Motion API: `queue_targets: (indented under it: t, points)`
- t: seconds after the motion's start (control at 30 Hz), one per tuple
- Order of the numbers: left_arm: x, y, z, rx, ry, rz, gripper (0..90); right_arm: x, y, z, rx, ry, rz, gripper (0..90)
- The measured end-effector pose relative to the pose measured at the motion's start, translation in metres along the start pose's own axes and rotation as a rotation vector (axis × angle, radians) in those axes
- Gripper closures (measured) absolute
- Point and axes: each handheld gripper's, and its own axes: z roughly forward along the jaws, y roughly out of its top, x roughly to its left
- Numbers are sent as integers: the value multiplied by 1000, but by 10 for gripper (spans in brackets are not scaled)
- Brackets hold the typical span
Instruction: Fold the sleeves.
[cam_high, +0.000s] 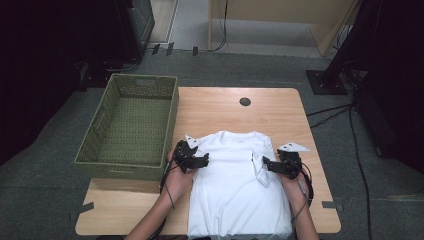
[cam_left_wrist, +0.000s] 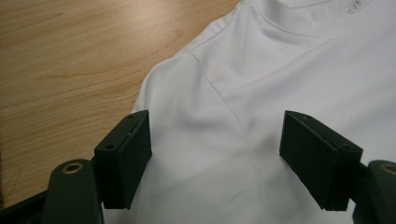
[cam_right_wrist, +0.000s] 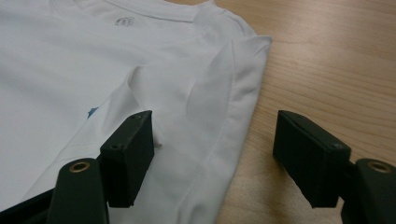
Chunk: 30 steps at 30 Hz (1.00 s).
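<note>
A white T-shirt (cam_high: 240, 190) lies flat on the wooden table (cam_high: 220, 107), collar away from the person, its sleeves folded inward. My left gripper (cam_high: 202, 161) hovers over the shirt's left shoulder. In the left gripper view it (cam_left_wrist: 215, 154) is open, with the shoulder seam of the shirt (cam_left_wrist: 280, 70) lying loose between the jaws. My right gripper (cam_high: 268, 165) is at the shirt's right side, by the folded sleeve (cam_high: 260, 172). In the right gripper view it (cam_right_wrist: 212, 154) is open; its jaws straddle the folded edge of the shirt (cam_right_wrist: 70, 60) without pressing it.
A green woven basket (cam_high: 120, 167) stands empty at the table's left edge, close to my left hand. A small dark round hole (cam_high: 245, 101) sits near the table's far edge. Cables (cam_high: 357, 150) run over the floor at the right.
</note>
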Motion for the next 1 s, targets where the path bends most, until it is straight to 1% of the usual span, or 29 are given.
queue_targets:
  t: [0.2,0.3,0.43,0.63,0.7,0.73,0.8,0.83,0.9,0.97,1.0]
  points:
    - [1,-2,-2,1,-2,-19,255,-2,-1,-1,-1,-34,21,297]
    - [0,-1,-3,6,-4,-22,255,-2,-2,-2,-4,-43,23,296]
    - [-1,-1,-4,15,-11,-24,255,-4,-3,-1,-12,-40,17,296]
    - [1,-2,-5,16,-8,-35,255,-8,-4,-2,-11,-65,31,279]
    - [1,-2,-6,19,-15,-31,256,-10,-4,-3,-7,-74,41,273]
    - [1,-1,-6,19,-12,-26,256,-10,-4,-3,-3,-79,40,273]
    - [1,-2,-6,15,-2,-14,256,-11,-4,-4,-1,-88,38,269]
    - [1,-2,-5,15,1,-13,256,-12,-4,-4,-1,-86,39,269]
    - [1,-3,-4,9,2,-21,256,-14,-5,-4,-4,-83,49,264]
    - [1,-3,-4,-1,8,-19,256,-15,-5,-4,-8,-86,51,259]
    - [1,-3,-4,-11,10,-27,255,-15,-5,-4,-8,-86,51,250]
